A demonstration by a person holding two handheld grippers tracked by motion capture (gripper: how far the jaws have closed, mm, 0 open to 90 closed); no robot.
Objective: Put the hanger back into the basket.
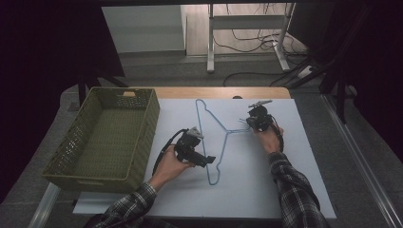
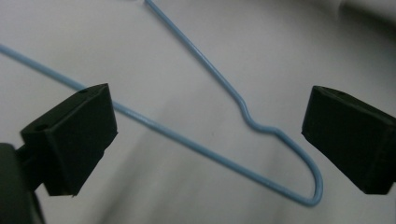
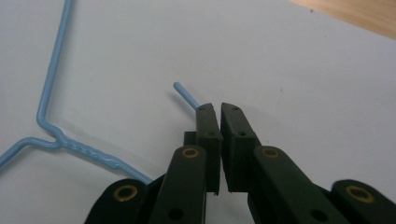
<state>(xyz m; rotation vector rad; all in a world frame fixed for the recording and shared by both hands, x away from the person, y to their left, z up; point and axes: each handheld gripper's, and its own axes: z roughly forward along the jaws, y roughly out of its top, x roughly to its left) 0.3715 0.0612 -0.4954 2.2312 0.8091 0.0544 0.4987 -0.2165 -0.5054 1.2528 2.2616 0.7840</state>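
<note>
A blue wire hanger [image 1: 198,121] lies flat on the white board [image 1: 256,190]. Its hook points right and its long bar runs toward the person. My left gripper [image 1: 209,160] hovers at the hanger's near end. Its jaws stand wide open on either side of the rounded corner of the hanger [image 2: 187,141], with neither pad touching the wire. My right gripper [image 1: 248,124] sits at the hook. In the right gripper view its jaws [image 3: 219,109] are pressed together. The hook's tip [image 3: 184,93] sticks out beside the left jaw, and the twisted neck [image 3: 88,151] runs off to the left.
An olive-green woven basket [image 1: 142,142] stands at the left, against the board's left edge, and holds nothing. The wooden tabletop [image 1: 214,92] shows beyond the board's far edge. Desk legs and cables lie on the floor behind.
</note>
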